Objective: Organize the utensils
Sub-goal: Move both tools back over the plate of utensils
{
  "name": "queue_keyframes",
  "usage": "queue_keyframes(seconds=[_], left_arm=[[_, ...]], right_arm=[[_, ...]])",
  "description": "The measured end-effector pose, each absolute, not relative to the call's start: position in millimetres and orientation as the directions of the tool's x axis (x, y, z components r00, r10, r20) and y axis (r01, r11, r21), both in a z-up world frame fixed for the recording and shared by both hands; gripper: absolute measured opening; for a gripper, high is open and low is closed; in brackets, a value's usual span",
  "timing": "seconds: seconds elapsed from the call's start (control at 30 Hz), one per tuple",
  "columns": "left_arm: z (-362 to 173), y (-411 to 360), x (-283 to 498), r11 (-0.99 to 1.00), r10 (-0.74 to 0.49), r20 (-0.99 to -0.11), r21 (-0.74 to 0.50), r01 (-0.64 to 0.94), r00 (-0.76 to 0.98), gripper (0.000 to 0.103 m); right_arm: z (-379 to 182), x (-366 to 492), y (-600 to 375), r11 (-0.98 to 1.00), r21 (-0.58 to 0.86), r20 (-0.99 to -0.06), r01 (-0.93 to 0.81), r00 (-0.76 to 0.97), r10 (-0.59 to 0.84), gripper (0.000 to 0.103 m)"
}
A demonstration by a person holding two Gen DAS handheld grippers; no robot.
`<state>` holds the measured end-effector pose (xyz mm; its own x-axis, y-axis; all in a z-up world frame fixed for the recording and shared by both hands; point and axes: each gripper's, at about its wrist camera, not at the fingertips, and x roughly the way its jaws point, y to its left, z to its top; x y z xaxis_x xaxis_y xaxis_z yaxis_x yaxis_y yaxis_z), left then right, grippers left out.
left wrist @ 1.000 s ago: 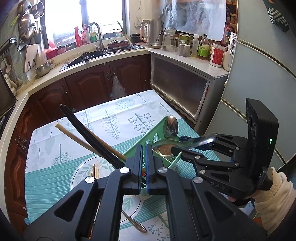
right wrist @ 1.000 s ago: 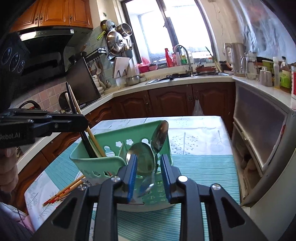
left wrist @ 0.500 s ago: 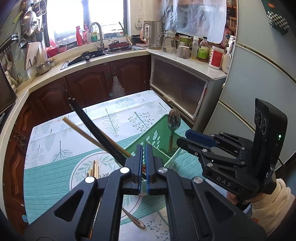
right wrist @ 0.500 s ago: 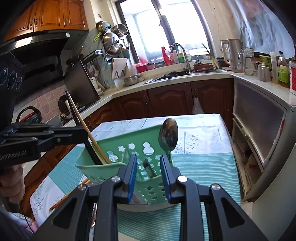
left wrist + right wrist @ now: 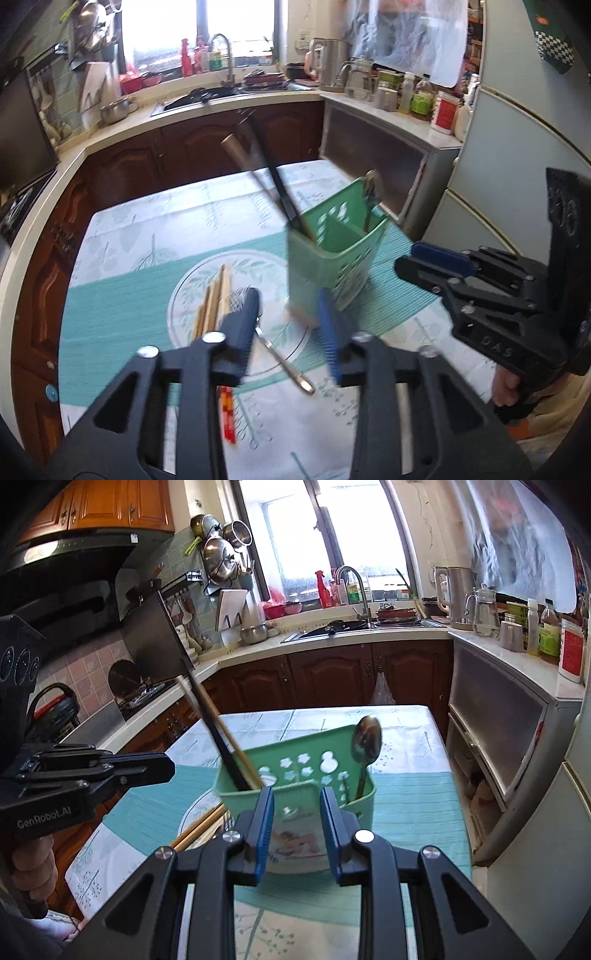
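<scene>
Lower left of the left wrist view, about four wooden chopsticks (image 5: 214, 306) lie on the patterned tablecloth (image 5: 122, 306) beside one slim metal utensil (image 5: 284, 360). The left gripper (image 5: 290, 325), its jaws just opening, holds nothing. At centre, the perforated green plastic basket (image 5: 332, 254) holds two long chopsticks (image 5: 266, 177) and one rounded steel spoon (image 5: 365, 738). The right gripper (image 5: 297, 827) stands parted, empty.

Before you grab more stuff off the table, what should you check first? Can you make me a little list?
1. Left gripper empty, jaws just opened: ok.
2. Right gripper holding nothing: ok.
3. Green utensil basket standing upright: ok.
4. Spoon and long chopsticks inside basket: ok.
5. Wooden chopsticks still loose on the tablecloth: not ok.
6. Metal utensil by them, spoon or fork: cannot tell.
</scene>
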<state>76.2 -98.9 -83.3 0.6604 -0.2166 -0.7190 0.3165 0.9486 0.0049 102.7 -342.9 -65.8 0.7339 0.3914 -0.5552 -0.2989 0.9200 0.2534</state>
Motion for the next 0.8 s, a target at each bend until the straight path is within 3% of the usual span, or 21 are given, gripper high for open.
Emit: queue_keyframes(seconds=[0.37,0.8], left_arm=[[-128.8,-23.5,58.8,0.989,-0.072,-0.764,0.029,0.145,0.641,0.046],[-154.7,13.3,77.5,0.993,-0.099,-0.83,-0.049,0.105,0.549,0.046]], right_arm=[[-68.9,72.9,-289.6,0.927,0.201,-0.638,-0.317,0.676,0.369,0.026],[-91.1,86.1,-242.7,0.913,0.24,-0.728,-0.33,0.561,0.394,0.026]])
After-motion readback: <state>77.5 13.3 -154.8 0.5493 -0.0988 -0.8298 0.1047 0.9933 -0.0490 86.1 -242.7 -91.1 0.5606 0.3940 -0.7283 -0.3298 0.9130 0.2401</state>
